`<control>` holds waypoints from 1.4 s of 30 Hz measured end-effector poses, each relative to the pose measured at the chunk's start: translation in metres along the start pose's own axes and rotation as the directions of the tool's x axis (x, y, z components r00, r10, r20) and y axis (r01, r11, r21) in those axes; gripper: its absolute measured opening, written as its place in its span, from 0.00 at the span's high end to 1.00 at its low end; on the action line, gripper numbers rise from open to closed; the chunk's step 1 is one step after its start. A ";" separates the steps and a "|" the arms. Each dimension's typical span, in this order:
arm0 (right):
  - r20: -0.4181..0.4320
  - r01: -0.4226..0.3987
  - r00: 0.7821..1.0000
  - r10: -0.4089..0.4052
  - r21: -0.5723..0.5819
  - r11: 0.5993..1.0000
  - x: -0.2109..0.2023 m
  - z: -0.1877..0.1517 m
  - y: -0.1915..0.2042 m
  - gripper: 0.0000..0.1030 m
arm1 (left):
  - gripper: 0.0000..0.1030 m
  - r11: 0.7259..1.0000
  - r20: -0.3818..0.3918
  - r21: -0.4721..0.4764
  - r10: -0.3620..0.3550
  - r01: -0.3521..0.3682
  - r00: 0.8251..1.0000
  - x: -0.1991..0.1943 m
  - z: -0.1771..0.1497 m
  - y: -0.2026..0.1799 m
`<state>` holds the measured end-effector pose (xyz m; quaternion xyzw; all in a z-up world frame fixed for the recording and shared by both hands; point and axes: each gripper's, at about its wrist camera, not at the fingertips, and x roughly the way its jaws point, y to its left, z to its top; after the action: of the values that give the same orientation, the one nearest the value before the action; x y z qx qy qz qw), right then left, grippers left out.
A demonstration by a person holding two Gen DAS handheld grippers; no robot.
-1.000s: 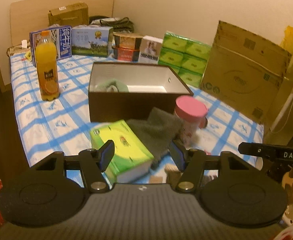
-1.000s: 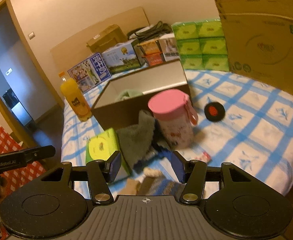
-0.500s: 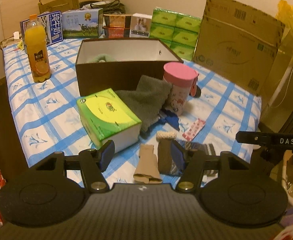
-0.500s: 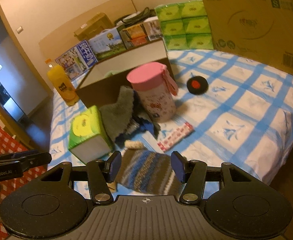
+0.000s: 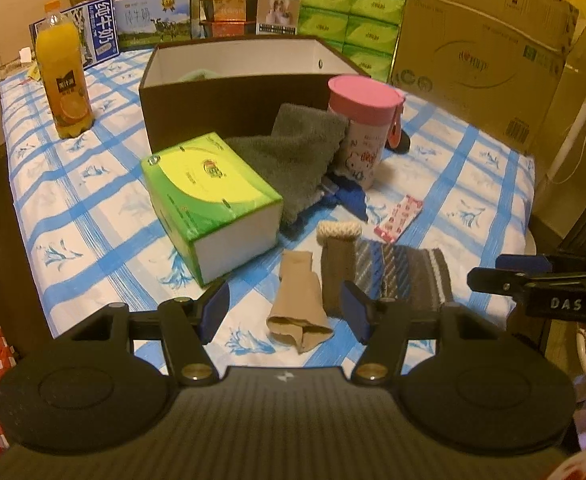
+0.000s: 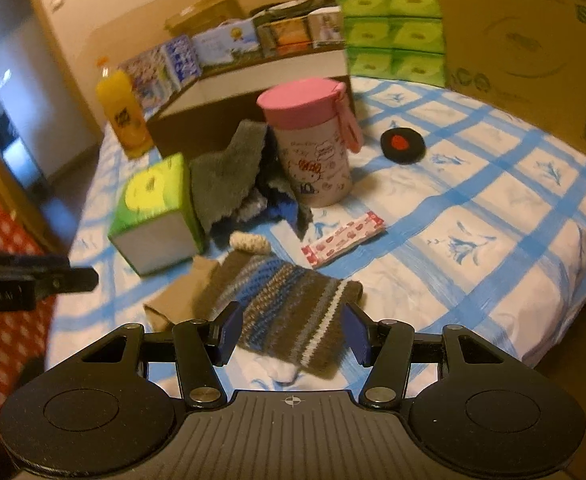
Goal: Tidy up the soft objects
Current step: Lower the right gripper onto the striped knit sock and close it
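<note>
Both of your claws hang open over the near edge of the bed, and neither one holds anything. Your left claw has the tan sock lying flat between its jaws, but the pads do not touch it. Your right claw sits the same way over the striped knit piece, with its pads apart from the wool. To do this step well, I think you should come straight down, let the pads reach the sheet on both sides, and pinch a good fold, not just the top fuzz. The tan sock, a brown sock with a fluffy cuff and the striped piece all touch each other, so grab only one, or the others may drag along. These soft things lie close to the near edge of the bed, so lift up and do not pull toward you, or one may slip off. Just past them the green tissue box stands on the left, and a small pink packet lies on the right. Behind those, a grey towel leans between the tissue box and the pink-lidded cup. The brown box stands open behind the towel, and I think that is where the soft things go. Carry high over the cup so you do not tip it. The right side of the bed has the most open room.
</note>
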<state>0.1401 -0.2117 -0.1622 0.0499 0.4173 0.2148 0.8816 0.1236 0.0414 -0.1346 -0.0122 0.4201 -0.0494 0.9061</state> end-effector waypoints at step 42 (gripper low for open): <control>0.013 0.000 1.000 0.004 -0.294 0.956 0.064 0.001 0.019 0.86 | 0.44 0.999 -0.139 -0.007 0.033 -0.035 0.990 0.058 -0.026 0.009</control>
<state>0.1698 -0.1676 -0.2019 -0.0798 0.3747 0.2752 0.8818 0.1417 0.0455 -0.1960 -0.0059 0.4824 -0.0327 0.8753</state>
